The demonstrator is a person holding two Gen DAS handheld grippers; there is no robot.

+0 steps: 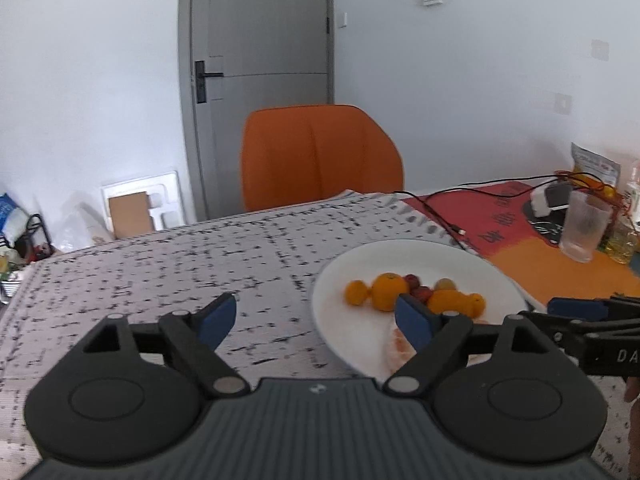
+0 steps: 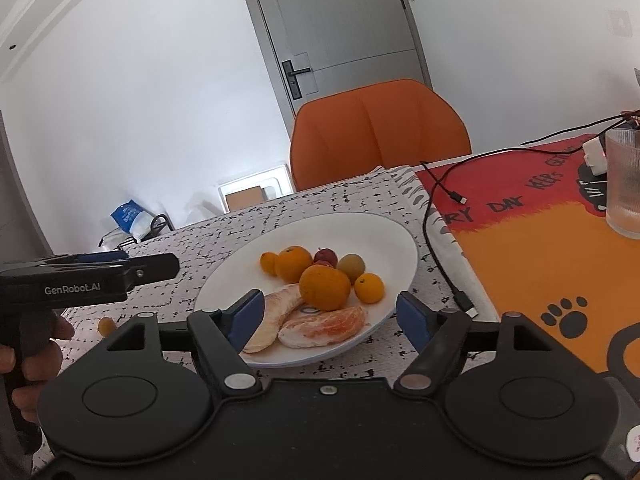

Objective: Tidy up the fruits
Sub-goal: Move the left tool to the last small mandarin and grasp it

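Both my grippers are wide open and empty. My right gripper (image 2: 328, 316) hangs just over the near rim of the white plate (image 2: 400, 240), fingers spread either side of the peeled pomelo pieces (image 2: 324, 326) and the big orange (image 2: 325, 287) right ahead of it. Beyond those sit a second orange (image 2: 294, 263), small kumquats (image 2: 369, 288), a red fruit (image 2: 326, 257) and a greenish one (image 2: 351, 266), all bunched mid-plate, so the collecting looks mostly done.

One small yellow fruit (image 2: 106, 325) lies off the plate on the speckled cloth (image 2: 320, 200), down to the left of my right gripper, near my left hand (image 2: 32, 360). I'd guess that stray is what's left.

My left gripper (image 1: 316, 320) is held over bare cloth with the plate (image 1: 440, 252) ahead to its right, clear of the fruit, probably parked out of the way. The glass (image 2: 624, 184) and cable (image 2: 444, 276) are off to the right, apart from the plate.
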